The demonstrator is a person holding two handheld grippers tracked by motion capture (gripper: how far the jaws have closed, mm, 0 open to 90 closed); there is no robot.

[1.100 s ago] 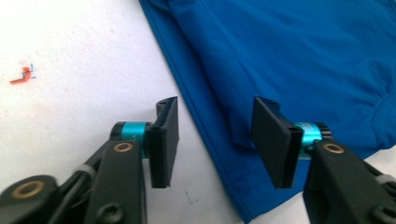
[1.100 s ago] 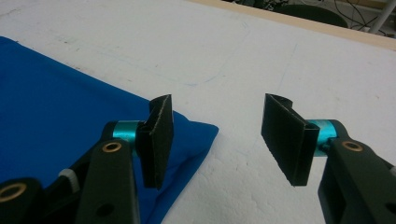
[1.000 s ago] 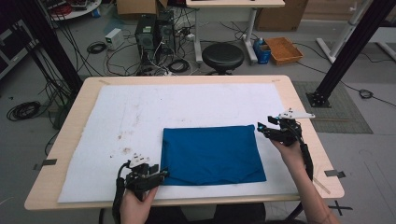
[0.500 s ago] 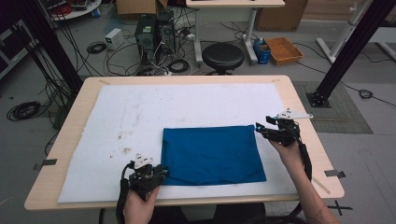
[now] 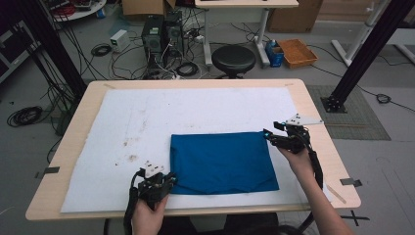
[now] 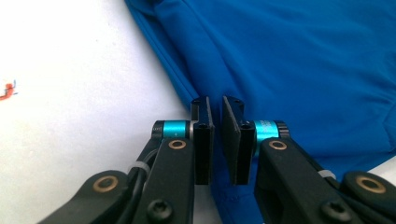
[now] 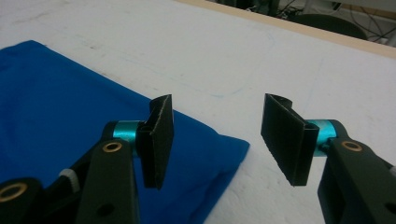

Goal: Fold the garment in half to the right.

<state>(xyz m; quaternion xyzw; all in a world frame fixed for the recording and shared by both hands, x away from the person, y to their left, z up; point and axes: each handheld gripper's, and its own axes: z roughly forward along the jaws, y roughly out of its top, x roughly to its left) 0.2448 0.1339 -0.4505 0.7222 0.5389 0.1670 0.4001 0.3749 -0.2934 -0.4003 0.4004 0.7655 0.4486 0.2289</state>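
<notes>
Lying flat on the white mat (image 5: 122, 127) near the table's (image 5: 313, 112) front edge, the blue cloth (image 5: 222, 161) looks light, soft and floppy; corners suit gripping best. The left gripper (image 6: 215, 135), its jaws just closing, pinches the near-left edge fabric. The right gripper (image 7: 217, 135) stands wide apart over the far-right corner, holding nothing.

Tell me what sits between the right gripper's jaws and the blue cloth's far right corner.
Nothing: in the right gripper view the open right gripper hangs over the corner of the blue cloth, with bare white mat under the gap and no pad touching the fabric.
</notes>
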